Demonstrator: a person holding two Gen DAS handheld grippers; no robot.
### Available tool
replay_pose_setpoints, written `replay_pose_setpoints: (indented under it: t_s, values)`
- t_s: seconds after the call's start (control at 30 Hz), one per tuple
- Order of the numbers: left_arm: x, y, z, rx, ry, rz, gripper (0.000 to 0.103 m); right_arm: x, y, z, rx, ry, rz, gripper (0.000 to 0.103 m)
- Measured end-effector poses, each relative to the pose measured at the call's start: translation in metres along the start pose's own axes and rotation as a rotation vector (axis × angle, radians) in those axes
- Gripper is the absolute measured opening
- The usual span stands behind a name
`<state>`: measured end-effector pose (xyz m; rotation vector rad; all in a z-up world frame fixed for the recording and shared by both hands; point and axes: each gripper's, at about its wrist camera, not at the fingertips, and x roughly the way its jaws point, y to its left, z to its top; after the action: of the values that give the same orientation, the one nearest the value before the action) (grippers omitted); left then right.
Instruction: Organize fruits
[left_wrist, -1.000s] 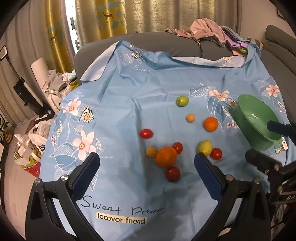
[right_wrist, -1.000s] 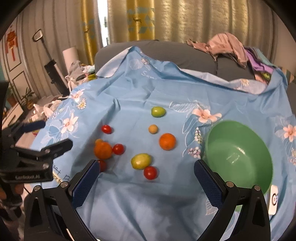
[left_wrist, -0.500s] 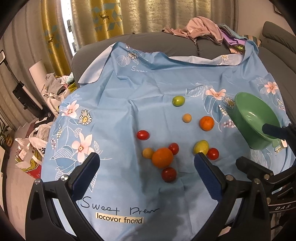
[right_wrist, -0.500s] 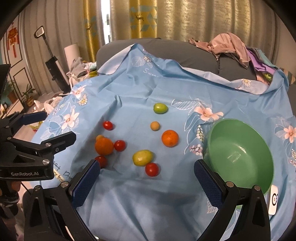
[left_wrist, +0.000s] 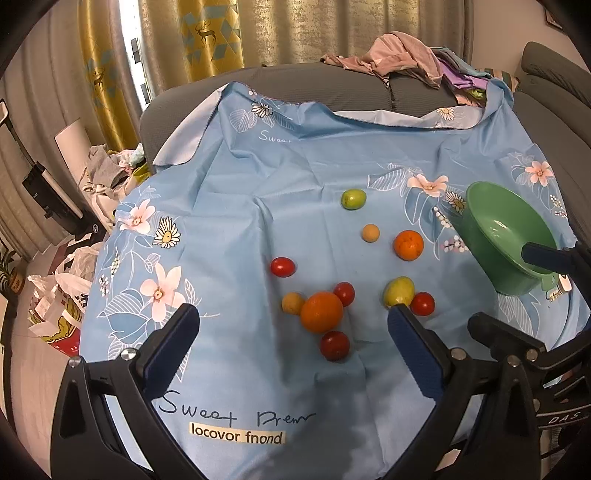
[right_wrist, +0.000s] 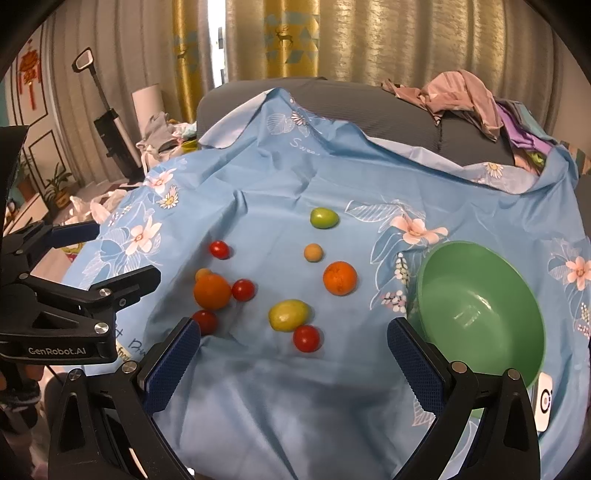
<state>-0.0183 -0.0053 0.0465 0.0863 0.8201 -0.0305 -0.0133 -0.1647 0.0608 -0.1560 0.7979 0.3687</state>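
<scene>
1. the fruits (right_wrist: 288, 315) were seen scattered loose on the blue cloth (right_wrist: 295, 387), beside an empty green bowl (right_wrist: 480, 314), likely their destination.
2. the left hand-held gripper (left_wrist: 291, 347) and right hand-held gripper (right_wrist: 293, 354) were held agape above them, nothing grasped.

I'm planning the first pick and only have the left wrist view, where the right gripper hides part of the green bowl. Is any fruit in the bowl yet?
Observer: No. The right wrist view shows the whole inside of the green bowl, and it holds no fruit.
Operator: Is the right gripper open?
Observer: Yes. The right gripper is wide open with nothing between its fingers, and a red tomato lies just ahead of it.
Operator: What is the white thing by the bowl?
Observer: A small white device with a ring mark, beside the bowl's near rim. I cannot tell what it is.
</scene>
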Motion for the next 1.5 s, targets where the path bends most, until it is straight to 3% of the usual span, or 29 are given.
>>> replay_pose_setpoints:
  t_s: [1.03,1.2,1.5]
  values:
    - [0.005,-0.001,-0.003,0.003,0.019,-0.016,0.102,0.002,0.002,-0.001,-0.003,0.007,0.0,0.102]
    - [0.012,0.007,-0.007,-0.028,0.03,-0.055,0.102,0.008,0.001,-0.004,0.005,0.021,0.009,0.102]
    - [0.035,0.033,-0.036,-0.074,0.07,-0.17,0.102,0.038,-0.012,-0.024,0.078,0.084,0.139,0.098]
